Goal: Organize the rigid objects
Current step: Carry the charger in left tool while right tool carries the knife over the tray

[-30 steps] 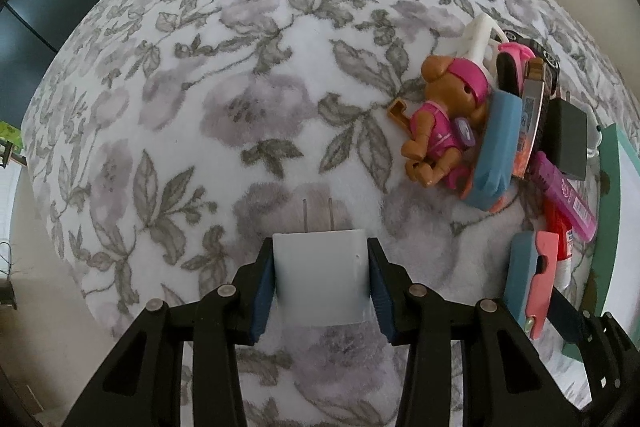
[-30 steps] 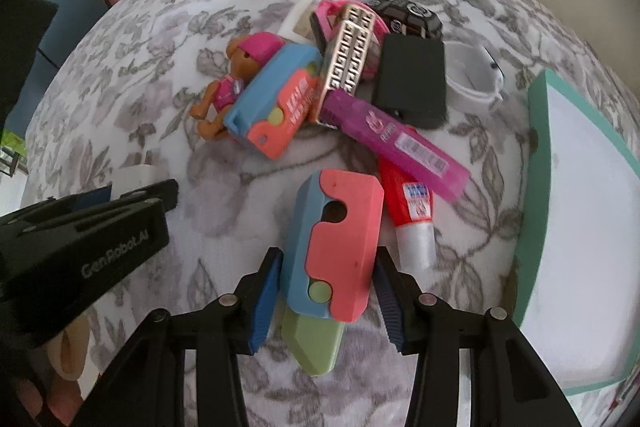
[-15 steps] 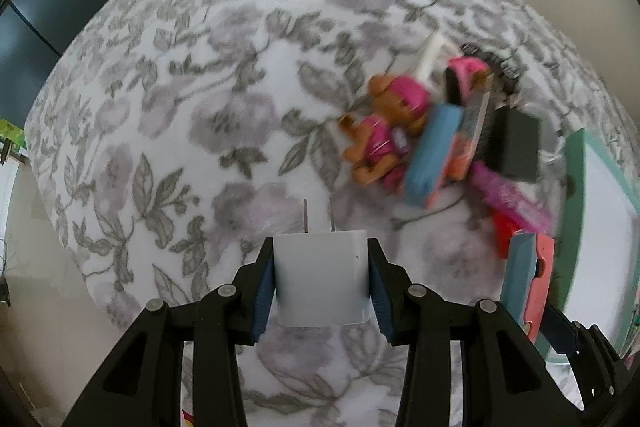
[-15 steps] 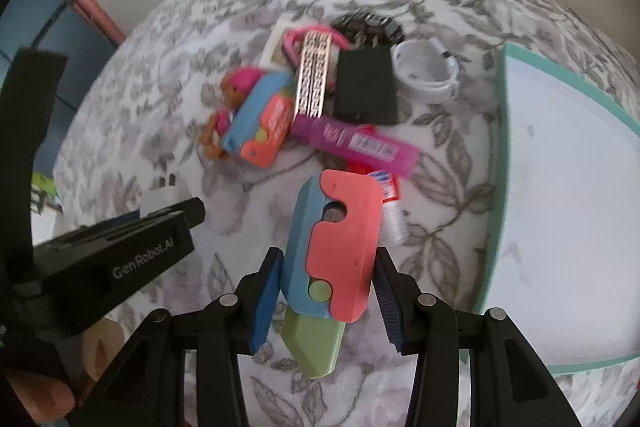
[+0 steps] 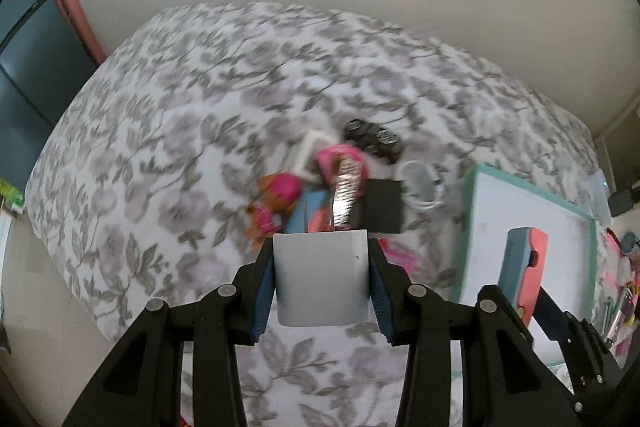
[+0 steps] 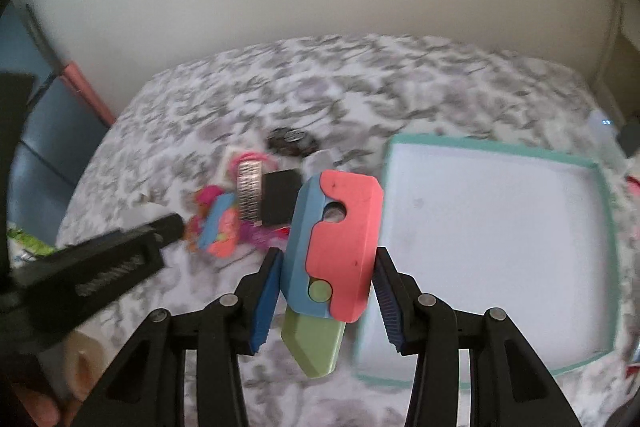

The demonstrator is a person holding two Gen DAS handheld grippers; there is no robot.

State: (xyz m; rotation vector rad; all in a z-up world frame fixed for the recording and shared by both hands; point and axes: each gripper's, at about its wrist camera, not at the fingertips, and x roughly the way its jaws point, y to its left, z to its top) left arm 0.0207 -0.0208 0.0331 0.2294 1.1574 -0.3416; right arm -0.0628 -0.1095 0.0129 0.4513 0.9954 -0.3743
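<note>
My left gripper point(image 5: 322, 287) is shut on a white plug adapter point(image 5: 322, 277), held high above the flowered cloth with its two metal prongs pointing forward. My right gripper point(image 6: 326, 301) is shut on a blue, coral and green toy knife point(image 6: 334, 255); that toy point(image 5: 522, 273) also shows at the right of the left wrist view. A teal-rimmed white tray point(image 6: 600, 195) lies to the right. The pile of small objects point(image 5: 332, 179) sits left of the tray: a pink toy dog, a black block, a metallic clip, a white frame and a dark toy car.
The flowered cloth point(image 5: 180, 155) covers a table that ends at a pale wall behind. My left gripper's body point(image 6: 92, 267) crosses the left of the right wrist view. A white cable coil point(image 5: 422, 183) lies between the pile and the tray. Colourful clutter point(image 5: 624, 287) sits beyond the tray's right edge.
Both grippers have risen and pulled back from the cloth with their objects still gripped. The pile looks smaller and farther, and the tray has come into fuller view.
</note>
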